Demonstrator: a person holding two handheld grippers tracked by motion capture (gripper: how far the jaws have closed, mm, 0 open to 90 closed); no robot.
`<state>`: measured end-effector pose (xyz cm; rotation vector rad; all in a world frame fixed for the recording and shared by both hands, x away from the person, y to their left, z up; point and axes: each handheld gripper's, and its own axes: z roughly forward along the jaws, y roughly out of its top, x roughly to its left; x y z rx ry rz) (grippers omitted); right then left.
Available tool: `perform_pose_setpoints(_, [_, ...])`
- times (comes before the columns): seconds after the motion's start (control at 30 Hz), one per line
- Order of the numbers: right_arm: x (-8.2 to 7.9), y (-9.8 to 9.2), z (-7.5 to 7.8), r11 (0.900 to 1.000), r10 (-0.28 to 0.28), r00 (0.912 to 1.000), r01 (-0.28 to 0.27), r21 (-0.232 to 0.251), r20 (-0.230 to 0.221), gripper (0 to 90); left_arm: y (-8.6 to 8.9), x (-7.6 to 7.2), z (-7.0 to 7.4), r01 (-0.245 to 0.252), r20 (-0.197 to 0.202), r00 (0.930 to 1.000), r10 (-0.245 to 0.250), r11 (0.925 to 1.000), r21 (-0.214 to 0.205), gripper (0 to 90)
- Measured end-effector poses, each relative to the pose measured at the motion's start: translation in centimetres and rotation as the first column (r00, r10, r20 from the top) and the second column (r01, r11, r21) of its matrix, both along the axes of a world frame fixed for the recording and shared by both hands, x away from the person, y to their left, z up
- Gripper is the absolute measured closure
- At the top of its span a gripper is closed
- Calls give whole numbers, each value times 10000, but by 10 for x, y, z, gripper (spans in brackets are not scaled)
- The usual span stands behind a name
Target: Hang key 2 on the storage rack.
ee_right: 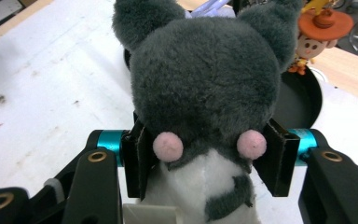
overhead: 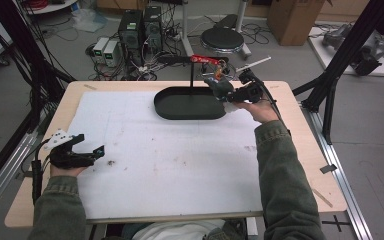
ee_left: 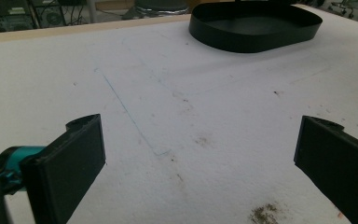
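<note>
Held in the right claw (ee_right: 205, 161): a grey, round-eared plush animal with pink cheeks and a white belly (ee_right: 205, 79), pads pressed against both sides of it just below the cheeks, jaws about half closed around the soft body. Seen in the high view up at the far right of the table (overhead: 290, 165), the right claw (overhead: 226, 93) carrying the toy (overhead: 219, 86) at the right end of the shallow black oval tray (overhead: 190, 104), close under the black stand with its red crossbar (overhead: 205, 59). Probably a matter of hanging or setting the toy at that stand, so the key relation: stand and tray directly beyond and beside the toy, ears pointing away from the hand, long axis running along the jaws. Far nearer to the tray than the left claw (overhead: 87, 146), which rests well apart at the near left edge, jaws spread wide and empty, pointing across the white cloth (ee_left: 168, 93) toward the tray (ee_left: 256, 32).

Shown by the right gripper view and too small to tell from above: the grip itself, plus a small cowboy-hatted figure (ee_right: 319, 32) hanging just past the toy's ear. Given by the high view alone: the stand's height over the tray.
</note>
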<state>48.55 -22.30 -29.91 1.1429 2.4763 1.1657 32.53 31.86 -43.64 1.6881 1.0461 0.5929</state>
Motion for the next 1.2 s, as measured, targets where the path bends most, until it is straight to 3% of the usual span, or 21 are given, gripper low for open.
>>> perform_pose_setpoints(0.1, [3,-1,0,9998,-94,10000,94,151,-17,457,0,0,0,-38,31,10000,39,10000,-31,23])
perform_pose_setpoints(0.33, [12,7,11,9996,61,10000,-59,-279,62,457,0,0,0,-35,50,10000,35,10000,-31,23])
perform_pose_setpoints(0.5, [19,9,18,9996,39,10000,-40,-288,-28,457,0,0,0,-29,40,10000,30,10000,-45,23])
perform_pose_setpoints(0.87, [31,8,20,9998,132,9993,-138,151,346,457,0,1,0,-27,26,10000,27,10000,-29,23])
perform_pose_setpoints(1.0, [33,11,20,9993,198,9975,-218,300,671,457,0,1,0,-20,16,10000,20,10000,-20,23])
perform_pose_setpoints(1.2, [40,18,16,9999,23,9958,-38,157,911,456,0,1,0,-25,29,10000,25,10000,-34,23])
